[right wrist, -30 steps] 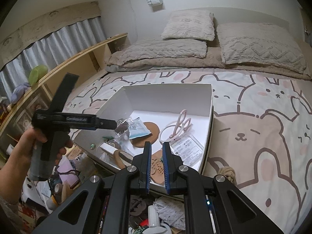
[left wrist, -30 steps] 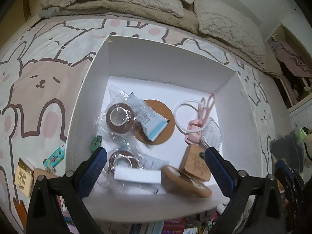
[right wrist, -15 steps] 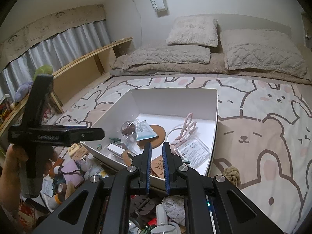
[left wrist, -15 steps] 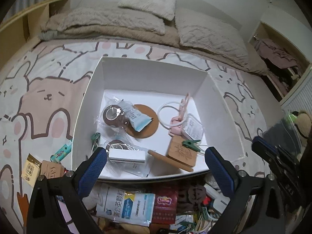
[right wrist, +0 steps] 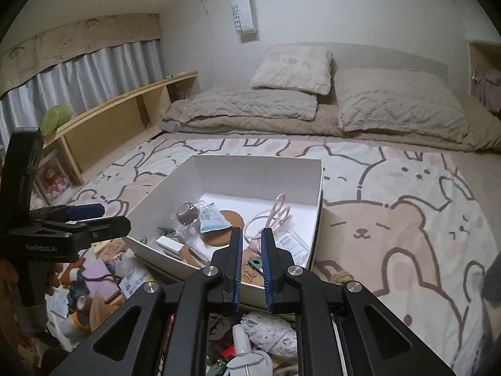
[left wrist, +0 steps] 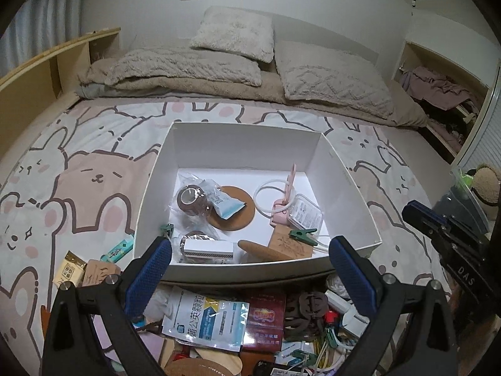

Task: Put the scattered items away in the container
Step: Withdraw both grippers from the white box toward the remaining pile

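White box [left wrist: 341, 181] on bed, left tongs [left wrist: 250, 266] wide, right tongs [right wrist: 250, 266] opening, empty

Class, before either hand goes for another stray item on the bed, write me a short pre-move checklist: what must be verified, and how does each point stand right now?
1. Left tongs empty and wide open: ok.
2. Right tongs empty: ok; their jaws are opening, with only a narrow gap so far.
3. White box sits upright with free floor space at the back: ok.
4. All items put away: not ok; a green tube, a yellow packet and a wooden tag lie on the blanket left of the box.
5. Clutter below the box's near wall, including a blue-and-white pouch, sorted: not ok.
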A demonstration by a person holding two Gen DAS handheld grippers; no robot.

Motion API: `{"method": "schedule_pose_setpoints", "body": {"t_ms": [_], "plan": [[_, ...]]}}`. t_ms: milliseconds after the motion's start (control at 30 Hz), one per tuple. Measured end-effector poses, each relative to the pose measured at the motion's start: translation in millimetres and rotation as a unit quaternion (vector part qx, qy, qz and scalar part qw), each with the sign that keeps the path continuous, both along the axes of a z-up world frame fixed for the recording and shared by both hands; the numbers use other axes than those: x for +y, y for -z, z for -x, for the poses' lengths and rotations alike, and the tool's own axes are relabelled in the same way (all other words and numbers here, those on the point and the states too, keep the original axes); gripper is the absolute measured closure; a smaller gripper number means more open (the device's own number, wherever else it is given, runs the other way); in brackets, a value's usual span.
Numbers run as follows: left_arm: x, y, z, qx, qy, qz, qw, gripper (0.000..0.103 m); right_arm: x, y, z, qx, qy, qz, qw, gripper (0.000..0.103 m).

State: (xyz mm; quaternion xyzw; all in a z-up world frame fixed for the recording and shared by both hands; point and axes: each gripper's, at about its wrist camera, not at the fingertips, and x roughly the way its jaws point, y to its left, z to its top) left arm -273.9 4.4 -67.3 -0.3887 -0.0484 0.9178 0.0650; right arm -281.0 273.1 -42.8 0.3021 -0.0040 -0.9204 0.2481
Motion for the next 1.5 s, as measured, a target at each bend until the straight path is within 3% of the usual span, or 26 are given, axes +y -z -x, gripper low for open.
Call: {"method": "schedule_pose_setpoints", "body": {"t_ms": [33,67,167,500,833,1067,1300,1500], "plan": [[-0.2,-1.0,-2.4,0.004,-0.001,0.0,1.0,0.002,1.2,-1.5,-1.3,0.003,0.002,0.001,1.0,0.028],[-0.6,-1.7,-4.5,0.007,-0.003,0.0,1.0,0.0,2.8,-3.1,-3.3,0.009,0.007,0.002,1.0,0.0],[-2.0,-5.1,-11.6,0.019,-0.011,0.003,0.9998,0.0,2.6,-7.0,-5.9,0.033,0.015,0.008,0.999,0.0],[-6.1,-13.3,-27.2,0.033,-0.017,0.0,0.9993,0.0,5.1,-6.9,-16.6,0.045,0.018,0.01,0.999,0.0],[-12.0,-23.5,-49.6,0.057,-0.033,-0.01,0.9978,0.0,18.9,-14.6,-45.7,0.066,0.022,0.044,0.997,0.0],[-15.2,-28.0,-68.6,0.082,-0.043,0.005,0.9957,0.0,34.3,-19.6,-68.8,0.092,0.036,0.079,0.992,0.0],[-17.6,-30.9,-91.2,0.115,-0.057,0.023,0.9914,0.0,54.2,-8.5,-85.8,0.104,0.045,0.111,0.987,0.0],[-27.9,-25.4,-105.8,0.132,-0.076,0.026,0.988,0.0,66.1,8.8,-100.2,0.116,0.068,0.108,0.985,0.0]]}}
